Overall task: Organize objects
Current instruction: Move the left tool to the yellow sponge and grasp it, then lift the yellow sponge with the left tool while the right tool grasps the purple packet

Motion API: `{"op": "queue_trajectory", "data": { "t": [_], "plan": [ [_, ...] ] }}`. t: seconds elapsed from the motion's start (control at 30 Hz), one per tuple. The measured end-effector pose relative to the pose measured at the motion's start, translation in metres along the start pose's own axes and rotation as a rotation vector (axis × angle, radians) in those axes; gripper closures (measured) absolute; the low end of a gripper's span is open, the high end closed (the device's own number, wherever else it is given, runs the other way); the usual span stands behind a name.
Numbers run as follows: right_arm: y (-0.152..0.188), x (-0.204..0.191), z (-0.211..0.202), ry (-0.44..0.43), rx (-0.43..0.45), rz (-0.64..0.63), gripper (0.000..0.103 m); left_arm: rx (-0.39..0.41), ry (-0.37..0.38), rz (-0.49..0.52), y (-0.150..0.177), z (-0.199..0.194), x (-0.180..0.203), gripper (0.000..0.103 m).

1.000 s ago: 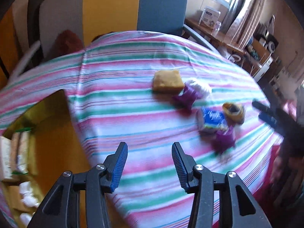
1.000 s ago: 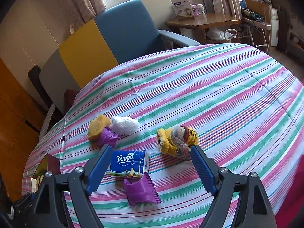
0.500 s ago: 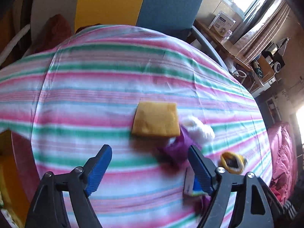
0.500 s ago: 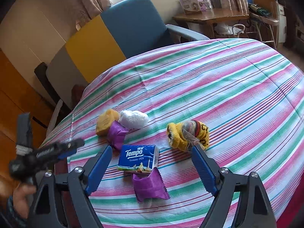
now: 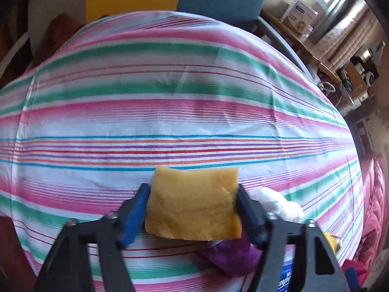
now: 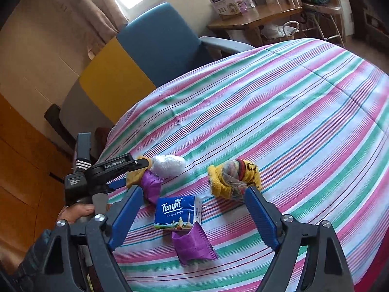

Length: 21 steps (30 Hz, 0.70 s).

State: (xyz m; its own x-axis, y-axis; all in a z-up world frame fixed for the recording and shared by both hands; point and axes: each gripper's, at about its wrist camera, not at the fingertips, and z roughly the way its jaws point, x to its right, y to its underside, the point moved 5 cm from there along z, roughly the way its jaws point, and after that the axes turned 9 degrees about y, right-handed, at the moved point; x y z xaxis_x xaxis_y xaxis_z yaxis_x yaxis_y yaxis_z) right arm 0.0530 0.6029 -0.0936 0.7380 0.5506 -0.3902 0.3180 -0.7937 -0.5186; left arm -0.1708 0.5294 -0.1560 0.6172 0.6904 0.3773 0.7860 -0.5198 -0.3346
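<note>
Left wrist view: your left hand-held gripper (image 5: 193, 209) is closing around the yellow sponge (image 5: 194, 204); beside it, the purple packet (image 5: 231, 253) risks snagging.

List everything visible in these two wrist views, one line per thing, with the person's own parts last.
sponge: 1, yellow, between the left fingers on the cloth.
white bundle: 1, white, beside the sponge.
purple packets: 2, purple, one below the tissue pack, one by the sponge.
tissue pack: 1, blue, in front of the right gripper.
knit item: 1, yellow with dark marks, right of the pack.
tablecloth: 1, striped pink, green and white.
armchair: 1, blue and yellow, behind the table.
left gripper: 1, black with blue pads, closing around the sponge.
right gripper: 1, open, nothing held.
hand: 1, on the left gripper's handle.
</note>
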Motion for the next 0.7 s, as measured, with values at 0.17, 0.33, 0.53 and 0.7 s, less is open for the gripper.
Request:
{"op": "queue_trajectory", "data": {
  "t": [0.17,0.33,0.53,0.7],
  "plan": [
    [-0.004,0.004,-0.004,-0.006,0.022,0.022,0.017,0.027,0.022,-0.018,0.025,-0.03,-0.018,0.039],
    [-0.01,0.025,-0.005,-0.015,0.023,0.128,0.017,0.054,0.045,0.004,0.071,-0.068,-0.021,0.039],
    [0.01,-0.009,0.023,-0.041,-0.141,-0.04,0.018,0.072,0.085,0.046,0.127,-0.112,-0.012,0.039],
    [0.039,-0.038,0.043,0.005,-0.243,-0.24,0.018,0.092,0.108,0.082,0.161,-0.143,-0.003,0.039]
  ]
}}
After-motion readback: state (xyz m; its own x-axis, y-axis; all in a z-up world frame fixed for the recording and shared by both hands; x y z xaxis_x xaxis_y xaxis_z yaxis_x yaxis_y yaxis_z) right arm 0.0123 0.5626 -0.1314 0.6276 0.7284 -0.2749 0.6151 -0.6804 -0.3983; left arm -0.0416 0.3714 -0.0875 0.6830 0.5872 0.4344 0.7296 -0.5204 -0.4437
